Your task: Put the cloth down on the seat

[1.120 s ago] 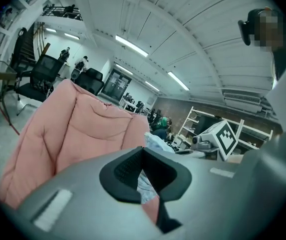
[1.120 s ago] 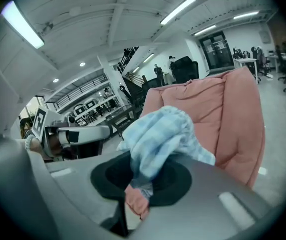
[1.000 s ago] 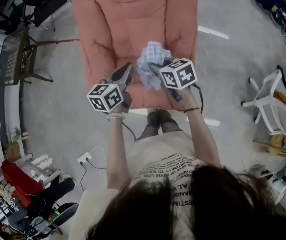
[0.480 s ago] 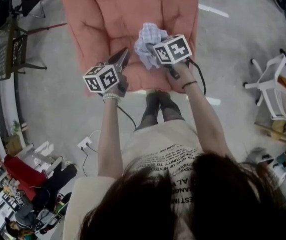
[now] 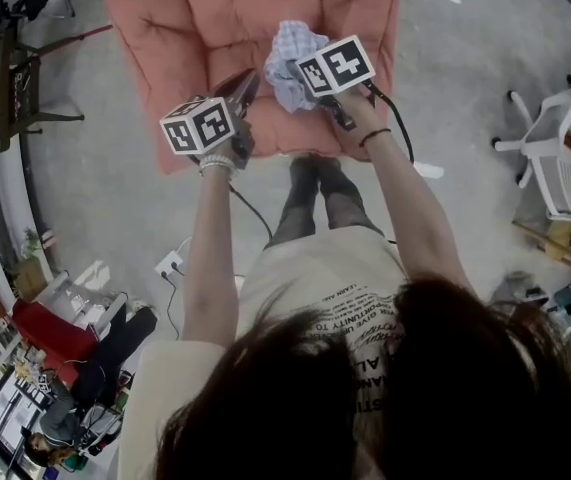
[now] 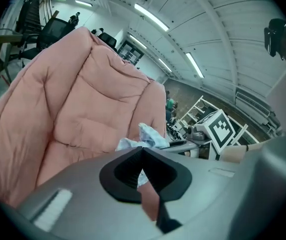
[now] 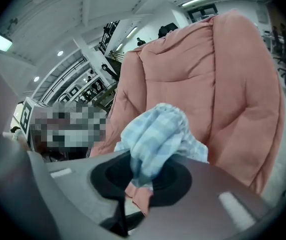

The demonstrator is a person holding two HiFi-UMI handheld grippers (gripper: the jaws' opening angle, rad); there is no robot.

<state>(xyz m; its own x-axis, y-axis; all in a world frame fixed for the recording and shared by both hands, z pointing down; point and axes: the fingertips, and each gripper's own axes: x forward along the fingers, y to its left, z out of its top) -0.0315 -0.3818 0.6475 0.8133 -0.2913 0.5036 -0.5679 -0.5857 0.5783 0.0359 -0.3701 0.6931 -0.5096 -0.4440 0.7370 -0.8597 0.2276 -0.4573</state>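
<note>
Stands facing a pink padded armchair (image 5: 215,18) (image 6: 82,99) (image 7: 223,74), one gripper in each hand. Grips a bunched, light blue checked cloth (image 5: 295,46) (image 7: 158,134) with the right gripper (image 5: 295,68) (image 7: 138,180), fingers partway closed and pinched on the fabric, most of it puffing out beyond the tips. Holds the cloth up over the seat cushion (image 5: 275,130), near its front middle, not lying on it; seen from the right gripper view against the backrest. Carries the left gripper (image 5: 248,80) (image 6: 141,149) just beside, to the left, aimed at the chair, fingers closed tip to tip with nothing between them. Shows, in the left gripper view, the cloth (image 6: 148,134) and the right gripper's marker cube (image 6: 218,129) just beyond those closed tips, apart from them. Elsewhere in the head view: grey floor (image 5: 465,68) all round the armchair, a white chair frame (image 5: 545,133) well off to the right, and a white power strip (image 5: 170,263) with its cable lying on the floor by the person's left side.
</note>
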